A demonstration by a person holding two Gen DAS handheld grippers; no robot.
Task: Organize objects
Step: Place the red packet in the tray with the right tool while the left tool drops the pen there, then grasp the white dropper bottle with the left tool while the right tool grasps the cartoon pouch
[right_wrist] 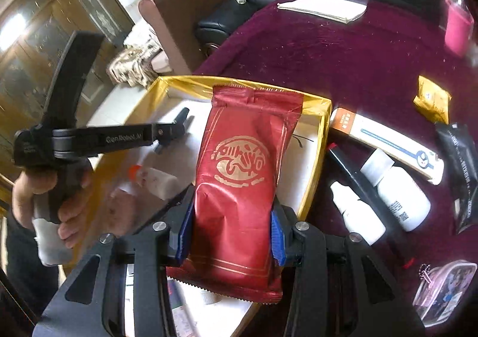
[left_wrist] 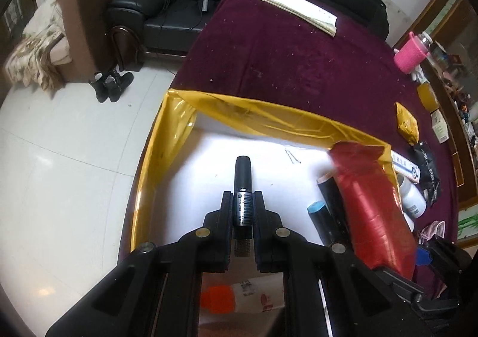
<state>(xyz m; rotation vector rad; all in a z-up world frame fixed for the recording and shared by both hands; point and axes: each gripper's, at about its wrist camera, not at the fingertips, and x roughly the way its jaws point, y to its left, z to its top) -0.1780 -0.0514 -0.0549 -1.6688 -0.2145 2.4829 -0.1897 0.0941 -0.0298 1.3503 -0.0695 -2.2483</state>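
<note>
Your left gripper [left_wrist: 242, 202] pinches a black cylindrical marker pen [left_wrist: 242, 187] between its jaws, above the gold-rimmed white box [left_wrist: 209, 104]. Your right gripper [right_wrist: 230, 235] clamps the red foil snack pouch [right_wrist: 242, 175] over the box's right edge.

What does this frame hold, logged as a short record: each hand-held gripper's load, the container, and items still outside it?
left hand-held gripper: shut on black marker, above the box floor
right hand-held gripper: shut on red packet, over the box's right side
container: gold-rimmed box, white floor
already in box: orange-capped bottle
outside on maroon cloth: long white carton, two white bottles, yellow pouch, black sachet
</note>
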